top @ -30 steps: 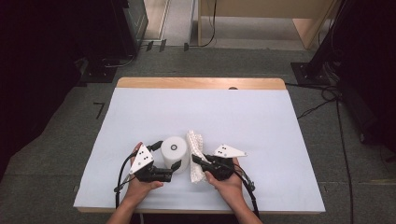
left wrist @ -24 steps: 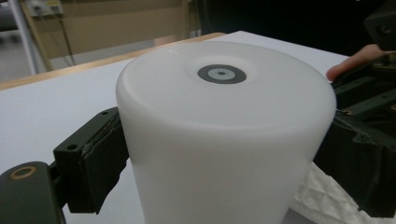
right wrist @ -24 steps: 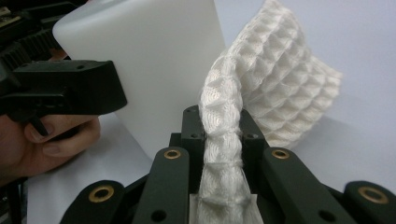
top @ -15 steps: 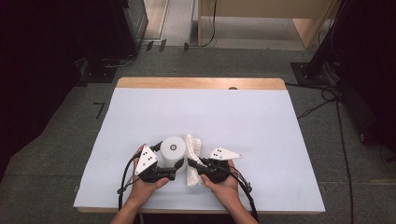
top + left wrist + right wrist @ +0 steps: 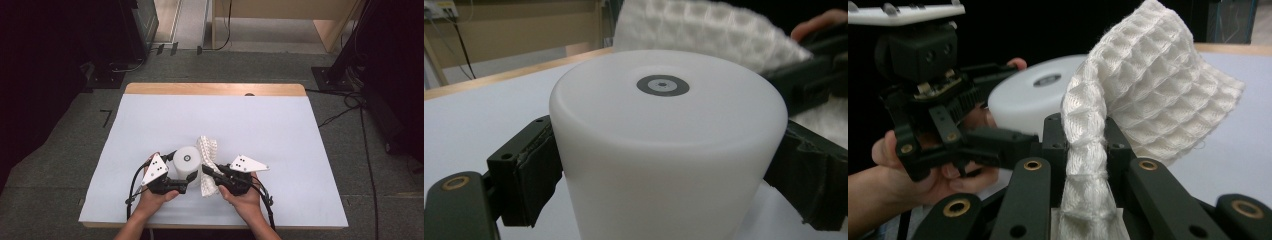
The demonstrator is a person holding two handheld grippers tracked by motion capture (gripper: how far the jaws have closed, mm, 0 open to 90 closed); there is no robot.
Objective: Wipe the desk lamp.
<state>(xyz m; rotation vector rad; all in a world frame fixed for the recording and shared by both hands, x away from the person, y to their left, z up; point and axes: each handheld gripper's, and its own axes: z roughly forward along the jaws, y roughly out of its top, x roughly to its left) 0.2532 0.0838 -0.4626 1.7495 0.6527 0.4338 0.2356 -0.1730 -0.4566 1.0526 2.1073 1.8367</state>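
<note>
The left gripper [image 5: 189, 176] grasps a white cup [image 5: 187, 161] that stands upside down on the near middle of the table [image 5: 150, 120]. In the left gripper view, one black pad [image 5: 531, 170] presses on each side of the cup's wall, and the flat base faces up with a small grey ring mark [image 5: 663, 85] at its centre. The left hand [image 5: 152, 197] holds the gripper body just near of the cup.

The right gripper [image 5: 206, 171] is clenched on a white waffle-weave cloth [image 5: 207, 155]. In the right gripper view, the jaws pinch a bunched fold of the cloth [image 5: 1128, 100]; above the pinch, the fabric rises and fans out toward the far right. In the high view, the cloth lies just right of the cup, with one end reaching toward the far side and the other hanging at the near side beside the right hand [image 5: 245, 197].

The two grippers point toward each other, tips close together, with the cup and cloth side by side between them.
</note>
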